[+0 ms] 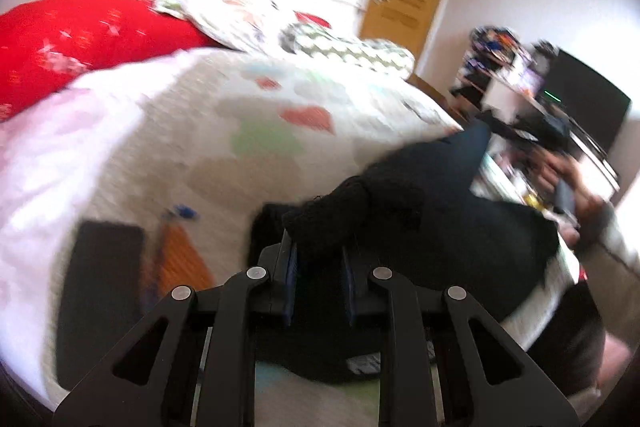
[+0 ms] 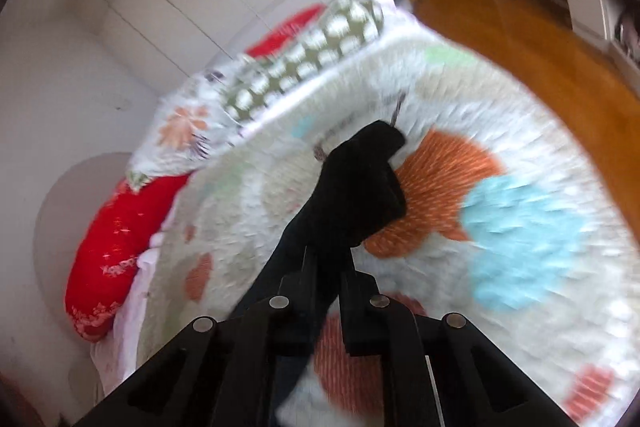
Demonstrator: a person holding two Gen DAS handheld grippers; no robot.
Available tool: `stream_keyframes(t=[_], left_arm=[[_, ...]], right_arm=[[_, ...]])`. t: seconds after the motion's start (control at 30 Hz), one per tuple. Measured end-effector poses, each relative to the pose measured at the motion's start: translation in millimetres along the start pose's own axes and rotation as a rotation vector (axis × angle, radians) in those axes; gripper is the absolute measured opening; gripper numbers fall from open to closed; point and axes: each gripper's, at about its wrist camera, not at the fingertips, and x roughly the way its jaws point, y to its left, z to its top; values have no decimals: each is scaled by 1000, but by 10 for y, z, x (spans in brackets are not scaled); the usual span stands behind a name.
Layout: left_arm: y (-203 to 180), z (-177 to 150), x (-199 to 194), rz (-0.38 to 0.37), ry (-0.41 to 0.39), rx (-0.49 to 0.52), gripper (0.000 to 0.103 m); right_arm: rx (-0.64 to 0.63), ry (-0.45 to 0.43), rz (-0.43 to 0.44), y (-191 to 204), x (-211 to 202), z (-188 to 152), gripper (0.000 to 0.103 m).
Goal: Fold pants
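Nothing readable can be made out in either view, tbh. No text, label, brand or number is resolved anywhere; both frames are smeared by motion blur. A few pale marks are seen on the red pillow point(image 1: 80, 39) at the upper left of the left wrist view, but they look like a pattern, not letters. The cluttered shelves point(image 1: 504, 67) at the right are too blurred for any print to be read.
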Motion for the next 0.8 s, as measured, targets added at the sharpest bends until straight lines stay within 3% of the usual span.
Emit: stream_keyframes(t=[0.1, 0.2, 0.37, 0.43, 0.5, 0.63, 0.8], left_arm=[[66, -10, -48, 1, -22, -12, 18], [17, -192, -18, -12, 10, 13, 19], [129, -534, 231, 44, 146, -17, 19], [234, -585, 213, 44, 154, -75, 19], [343, -555, 85, 40, 130, -130, 23], [456, -497, -101, 61, 95, -166, 41], [456, -409, -167, 37, 74, -211, 68]], right_arm=[[-49, -32, -1, -21, -620, -217, 8], [-89, -17, -18, -143, -1162, -598, 8], [-86, 307, -183, -435, -964, -1076, 9], [-85, 377, -200, -493, -983, -1164, 11], [-125, 333, -210, -426, -1194, -1143, 14], [-177, 214, -265, -250, -1576, -1002, 39], [-260, 197, -107, 174, -1409, -1017, 42]])
